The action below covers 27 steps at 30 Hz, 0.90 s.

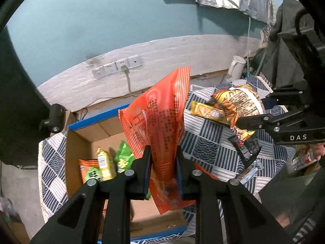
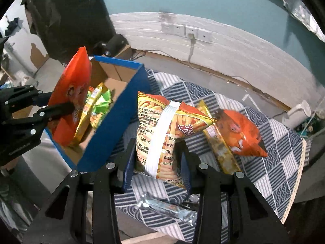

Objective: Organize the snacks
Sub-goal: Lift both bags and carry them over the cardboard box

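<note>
Two claws are each gripping a snack: the left gripper [image 1: 163, 169] is clenching an orange packet [image 1: 160, 116] above the blue-edged box [image 1: 95, 118], while the right gripper [image 2: 157, 168] is pinching a fries bag [image 2: 162, 134] just beside that box. Lowering the packet upright seems wise, since green packets [image 1: 124, 158] and a yellow packet [image 1: 104, 165] are already crowding the box.

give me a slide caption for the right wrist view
Right tongs grip a fries snack bag while left tongs hold an orange bag over the blue box.
</note>
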Available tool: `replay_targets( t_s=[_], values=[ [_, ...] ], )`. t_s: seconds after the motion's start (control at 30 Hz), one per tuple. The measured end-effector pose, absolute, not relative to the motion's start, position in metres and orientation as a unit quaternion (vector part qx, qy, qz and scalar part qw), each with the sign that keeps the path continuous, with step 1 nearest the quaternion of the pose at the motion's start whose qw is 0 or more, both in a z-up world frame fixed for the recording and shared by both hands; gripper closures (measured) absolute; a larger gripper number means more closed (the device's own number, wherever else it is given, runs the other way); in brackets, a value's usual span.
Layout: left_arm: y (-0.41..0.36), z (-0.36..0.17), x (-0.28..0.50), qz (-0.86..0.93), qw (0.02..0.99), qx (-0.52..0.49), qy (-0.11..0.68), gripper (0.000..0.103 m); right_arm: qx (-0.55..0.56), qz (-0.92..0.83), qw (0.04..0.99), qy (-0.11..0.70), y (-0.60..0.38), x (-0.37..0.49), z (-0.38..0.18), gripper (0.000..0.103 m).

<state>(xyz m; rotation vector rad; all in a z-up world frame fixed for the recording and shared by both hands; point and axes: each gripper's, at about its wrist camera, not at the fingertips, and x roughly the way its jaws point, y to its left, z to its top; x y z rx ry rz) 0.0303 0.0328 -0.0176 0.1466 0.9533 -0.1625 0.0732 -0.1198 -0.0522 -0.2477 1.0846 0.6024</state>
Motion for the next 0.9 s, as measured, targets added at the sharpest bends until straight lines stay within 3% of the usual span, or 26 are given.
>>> replay_targets(
  t_s=[0.9],
  values=[
    [0.173,-0.080,0.030,0.032,0.864,0.022,0.502,0.082,-0.168,0.353,0.759,0.521,0.044,0.089,-0.080,0.065]
  ],
)
